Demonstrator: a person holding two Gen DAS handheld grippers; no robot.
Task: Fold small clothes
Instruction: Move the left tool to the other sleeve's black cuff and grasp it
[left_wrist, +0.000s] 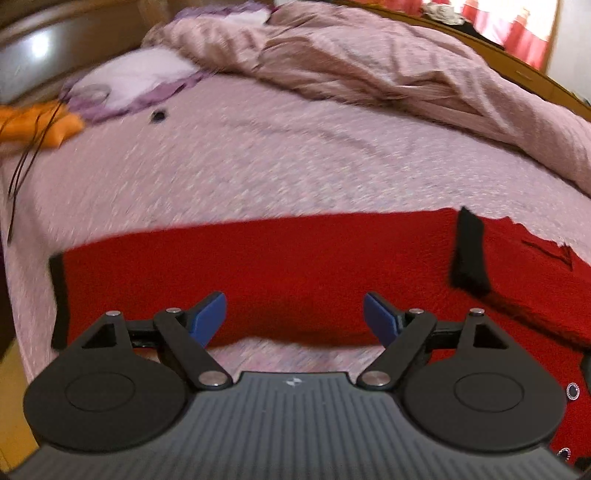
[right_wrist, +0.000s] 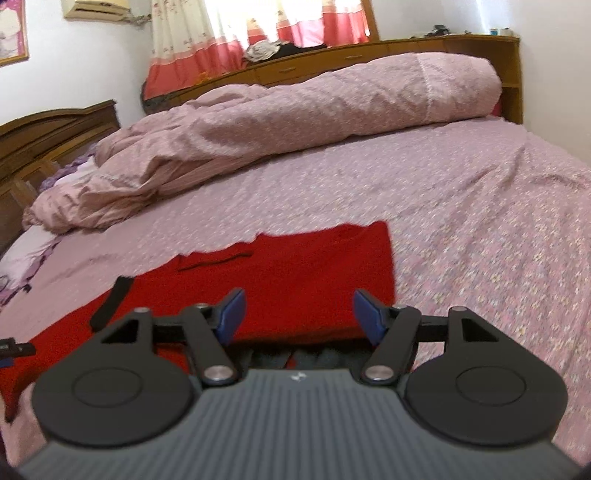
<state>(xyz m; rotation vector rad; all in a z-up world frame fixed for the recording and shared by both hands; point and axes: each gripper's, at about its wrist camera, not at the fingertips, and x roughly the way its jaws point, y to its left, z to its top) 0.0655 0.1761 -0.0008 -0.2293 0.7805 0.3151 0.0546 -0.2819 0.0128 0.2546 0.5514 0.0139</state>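
Observation:
A red garment (left_wrist: 280, 266) with black trim lies flat on the pink bedsheet (left_wrist: 258, 162). A black strap (left_wrist: 469, 251) lies across its right part. My left gripper (left_wrist: 294, 317) is open and empty, its blue pads above the garment's near edge. The garment also shows in the right wrist view (right_wrist: 317, 273), with the black strap (right_wrist: 110, 299) at its left. My right gripper (right_wrist: 298, 314) is open and empty over the garment's near right part.
A crumpled pink duvet (right_wrist: 295, 118) lies along the far side of the bed. A purple pillow (left_wrist: 136, 81) and an orange cloth (left_wrist: 37, 125) with black cords sit at the far left. A wooden headboard shelf (right_wrist: 332, 59) runs behind the bed.

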